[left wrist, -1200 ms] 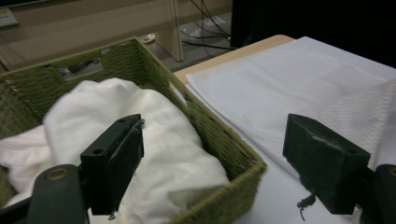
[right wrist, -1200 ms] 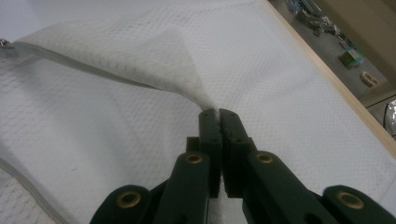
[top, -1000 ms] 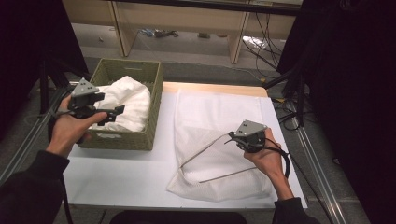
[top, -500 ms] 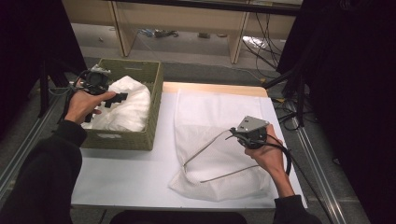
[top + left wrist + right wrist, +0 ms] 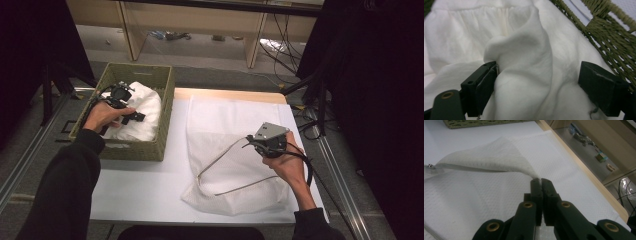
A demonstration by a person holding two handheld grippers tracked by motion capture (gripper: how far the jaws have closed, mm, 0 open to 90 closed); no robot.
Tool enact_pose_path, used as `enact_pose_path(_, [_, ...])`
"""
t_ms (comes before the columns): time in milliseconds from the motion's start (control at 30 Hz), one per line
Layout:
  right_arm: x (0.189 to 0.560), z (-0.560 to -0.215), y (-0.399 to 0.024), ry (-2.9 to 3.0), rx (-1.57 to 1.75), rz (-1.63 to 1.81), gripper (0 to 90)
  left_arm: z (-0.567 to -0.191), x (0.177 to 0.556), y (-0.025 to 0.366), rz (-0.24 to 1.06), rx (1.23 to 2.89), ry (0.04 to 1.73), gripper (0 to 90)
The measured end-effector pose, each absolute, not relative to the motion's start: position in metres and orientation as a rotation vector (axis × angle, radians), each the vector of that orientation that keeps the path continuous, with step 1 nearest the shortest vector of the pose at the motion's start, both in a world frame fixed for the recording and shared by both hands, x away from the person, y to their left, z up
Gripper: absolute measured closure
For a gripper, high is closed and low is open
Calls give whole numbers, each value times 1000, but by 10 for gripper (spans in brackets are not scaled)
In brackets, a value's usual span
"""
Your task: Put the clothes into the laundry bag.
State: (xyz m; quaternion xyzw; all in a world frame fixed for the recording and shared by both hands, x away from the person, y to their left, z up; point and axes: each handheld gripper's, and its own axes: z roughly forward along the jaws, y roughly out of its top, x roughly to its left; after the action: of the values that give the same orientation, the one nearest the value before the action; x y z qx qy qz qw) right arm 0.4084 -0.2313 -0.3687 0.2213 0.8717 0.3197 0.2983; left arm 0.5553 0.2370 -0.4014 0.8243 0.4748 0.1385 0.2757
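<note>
White cloth (image 5: 524, 75) sits between the wide-spread left hand-held gripper (image 5: 537, 87), seemingly brushing one pad.

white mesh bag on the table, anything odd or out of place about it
Nothing looks damaged or spilled. The white mesh zip bag lies flat, its upper layer lifted open by the shut right gripper; that looks deliberate.

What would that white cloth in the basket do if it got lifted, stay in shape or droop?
Probably droop: the white cloth lies in soft rumpled folds, one ridge standing between the left tool's open jaws. It looks light and thin. It might drag or catch on the woven basket wall beside it.
</note>
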Motion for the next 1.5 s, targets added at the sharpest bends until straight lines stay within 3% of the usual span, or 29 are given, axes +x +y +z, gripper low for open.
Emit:
enact_pose_path(200, [409,-370,-231,2325,588,853,898,-420,560,229,324,2220,1279,0])
enact_pose_path(367, [408,-371,-229,2327,581,851,897,-433,572,232,397,2279,1437,0])
enact_pose_path(400, [408,-371,-229,2323,591,854,897,-433,573,236,395,2290,1453,82])
enact_pose_path(433, [407,-370,-229,2322,594,855,897,-433,574,240,406,2279,1471,351])
enact_pose_path(467, [408,-370,-230,2327,586,855,897,-432,574,243,451,2261,1488,429])
enact_pose_path(533, [408,-370,-232,2327,585,861,897,-429,574,249,482,2229,1518,470])
enact_pose_path(600, [409,-370,-233,2323,589,862,897,-431,575,253,427,2204,1531,441])
enact_pose_path(667, [409,-371,-233,2324,586,861,897,-433,576,249,397,2162,1580,349])
enact_pose_path(700, [409,-371,-233,2326,586,860,897,-434,578,250,414,2205,1545,276])
enact_pose_path(800, [410,-371,-232,2326,588,856,897,-442,581,238,302,2178,1523,0])
enact_pose_path(933, [411,-373,-230,2339,584,847,897,-450,580,216,374,2252,1473,0])
enact_pose_path(1100, [411,-373,-229,2338,577,850,897,-454,582,221,429,2293,1487,7])
enact_pose_path(1133, [410,-373,-229,2339,579,850,897,-454,582,222,438,2318,1472,75])
enact_pose_path(1233, [410,-372,-230,2338,570,853,897,-446,581,224,464,2322,1443,400])
enact_pose_path(1300, [410,-372,-231,2331,575,852,897,-440,580,229,603,2320,1468,538])
enact_pose_path(1367, [409,-372,-231,2337,579,852,897,-441,580,232,723,2327,1491,559])
enact_pose_path(1433, [409,-372,-231,2338,596,848,897,-441,581,232,661,2305,1523,541])
enact_pose_path(1500, [411,-373,-231,2332,581,848,897,-440,582,234,558,2240,1572,462])
